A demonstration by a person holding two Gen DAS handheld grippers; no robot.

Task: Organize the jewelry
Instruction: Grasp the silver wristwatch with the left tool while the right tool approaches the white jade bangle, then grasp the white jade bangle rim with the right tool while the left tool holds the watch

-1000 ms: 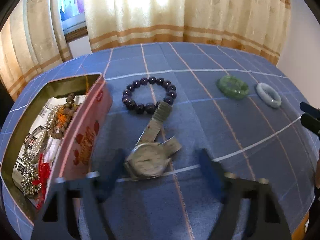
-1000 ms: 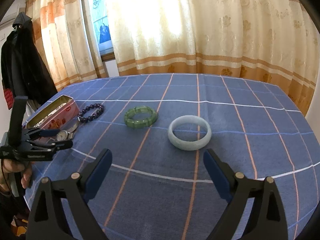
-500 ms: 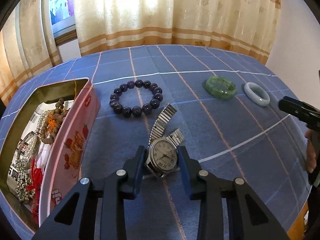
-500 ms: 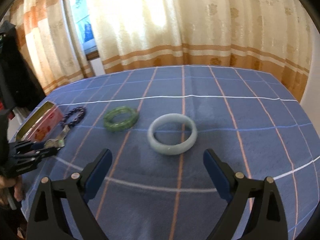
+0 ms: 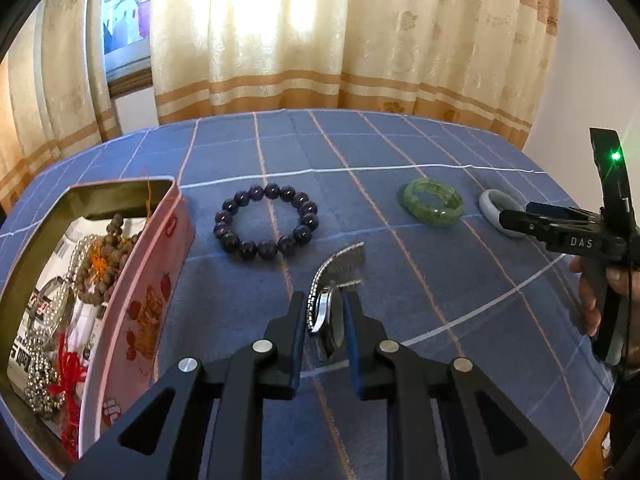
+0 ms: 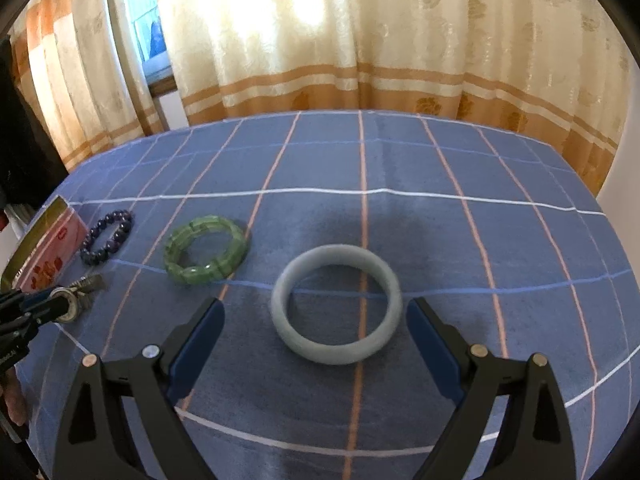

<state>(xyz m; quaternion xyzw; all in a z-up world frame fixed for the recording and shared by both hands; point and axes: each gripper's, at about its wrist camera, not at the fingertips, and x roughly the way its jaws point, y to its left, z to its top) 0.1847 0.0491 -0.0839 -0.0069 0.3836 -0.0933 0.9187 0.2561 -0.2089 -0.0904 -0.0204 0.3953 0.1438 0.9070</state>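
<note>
Left claw (image 5: 325,322) closing on the watch (image 5: 326,312), case on edge: hard, slippery metal, springy strap dangling. Right claw (image 6: 314,336) open around the smooth, brittle bangle (image 6: 336,304).

On my table: three bracelets, namely one purple bead bracelet (image 5: 266,222), one green bracelet (image 6: 205,249), one pale bangle (image 6: 336,304); one watch (image 5: 328,312); one tin (image 5: 120,304).

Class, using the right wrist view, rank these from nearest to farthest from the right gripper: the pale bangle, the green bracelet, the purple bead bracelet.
1. Pale bangle: straight ahead of the open right gripper, just beyond its fingertips.
2. Green bracelet: farther back, to the left.
3. Purple bead bracelet: far left, beside the pink tin.
</note>
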